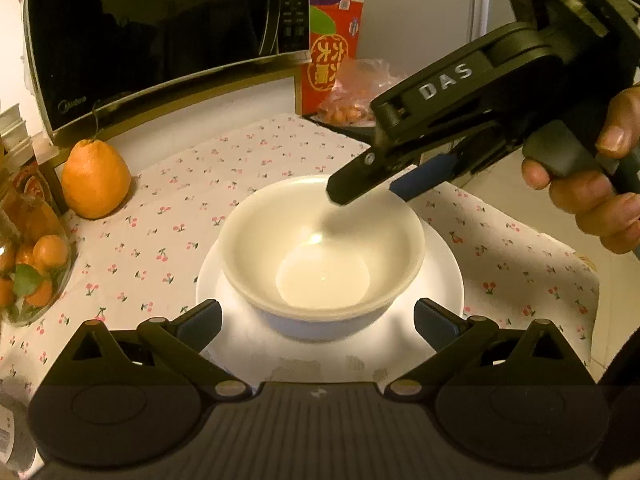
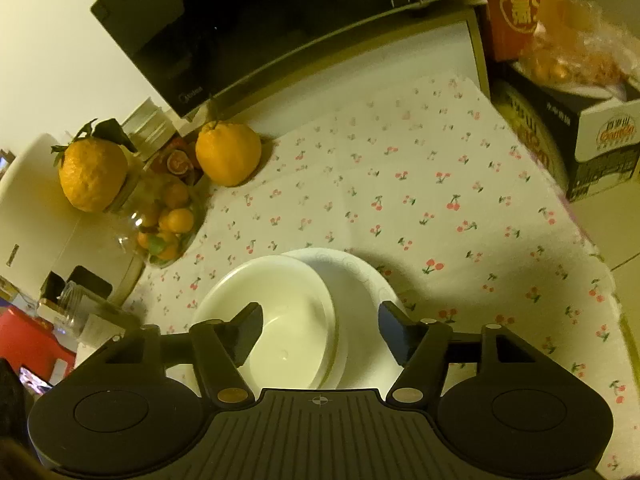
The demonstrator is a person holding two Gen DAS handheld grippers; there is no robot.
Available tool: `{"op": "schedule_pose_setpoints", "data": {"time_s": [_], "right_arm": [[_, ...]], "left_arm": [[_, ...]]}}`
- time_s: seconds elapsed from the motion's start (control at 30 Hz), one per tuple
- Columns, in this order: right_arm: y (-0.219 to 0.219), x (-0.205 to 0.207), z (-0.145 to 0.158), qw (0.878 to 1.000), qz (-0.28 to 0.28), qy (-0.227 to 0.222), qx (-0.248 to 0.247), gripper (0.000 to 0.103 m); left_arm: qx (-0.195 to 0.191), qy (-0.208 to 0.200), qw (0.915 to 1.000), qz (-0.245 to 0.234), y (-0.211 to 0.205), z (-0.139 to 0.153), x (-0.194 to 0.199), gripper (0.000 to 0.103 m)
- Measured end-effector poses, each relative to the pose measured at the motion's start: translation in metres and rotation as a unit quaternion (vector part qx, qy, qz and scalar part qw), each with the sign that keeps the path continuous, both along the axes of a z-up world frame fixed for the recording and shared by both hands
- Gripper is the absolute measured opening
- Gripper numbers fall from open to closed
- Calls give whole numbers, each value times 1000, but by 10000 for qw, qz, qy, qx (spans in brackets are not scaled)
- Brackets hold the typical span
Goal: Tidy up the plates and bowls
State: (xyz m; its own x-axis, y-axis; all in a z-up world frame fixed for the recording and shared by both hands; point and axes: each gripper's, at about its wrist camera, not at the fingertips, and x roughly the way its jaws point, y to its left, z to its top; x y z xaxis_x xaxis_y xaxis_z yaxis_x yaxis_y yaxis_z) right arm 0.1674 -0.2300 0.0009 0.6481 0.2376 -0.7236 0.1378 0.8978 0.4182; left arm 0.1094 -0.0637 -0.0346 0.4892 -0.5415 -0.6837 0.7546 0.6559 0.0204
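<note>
Both tongs point(image 1: 318, 320) point(image 2: 320, 330) open, empty, over bowl point(image 1: 322, 240)

A home kitchen: a black microwave point(image 1: 160, 36) stands beyond the fingers on a tabletop with a cherry-print cloth point(image 2: 420, 184), oranges point(image 2: 228, 152) and snack boxes point(image 2: 592, 136) alongside.

My left-wrist view: close, angled down over the bowl point(image 1: 322, 248). My right-wrist view: likewise steep, bowl point(image 2: 276, 320) lower centre; both share the microwave point(image 1: 152, 36).

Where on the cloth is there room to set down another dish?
Free: the cherry-print cloth between the stacked bowl and plate and the microwave, running right toward the carton. Crowded: the left edge, with the oranges and fruit jar.
</note>
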Motion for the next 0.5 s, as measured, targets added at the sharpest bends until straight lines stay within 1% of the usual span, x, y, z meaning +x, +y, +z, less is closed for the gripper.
{"op": "schedule_pose_setpoints", "data": {"time_s": [0.13, 0.27, 0.37, 0.5], "right_arm": [[-1, -11, 8, 9997, 22, -192, -130, 73], [-5, -22, 15, 9989, -70, -397, -245, 80], [-11, -28, 18, 9986, -262, -448, -140, 86], [-19, -37, 22, 9978, -487, -421, 141, 87]], "left_arm": [[-24, -6, 10000, 55, 6, 7, -5, 103], [-266, 78, 9995, 165, 14, 19, -12, 103], [-411, 92, 9985, 361, 19, 26, -17, 103], [-464, 82, 9961, 740, 26, 36, -26, 103]]}}
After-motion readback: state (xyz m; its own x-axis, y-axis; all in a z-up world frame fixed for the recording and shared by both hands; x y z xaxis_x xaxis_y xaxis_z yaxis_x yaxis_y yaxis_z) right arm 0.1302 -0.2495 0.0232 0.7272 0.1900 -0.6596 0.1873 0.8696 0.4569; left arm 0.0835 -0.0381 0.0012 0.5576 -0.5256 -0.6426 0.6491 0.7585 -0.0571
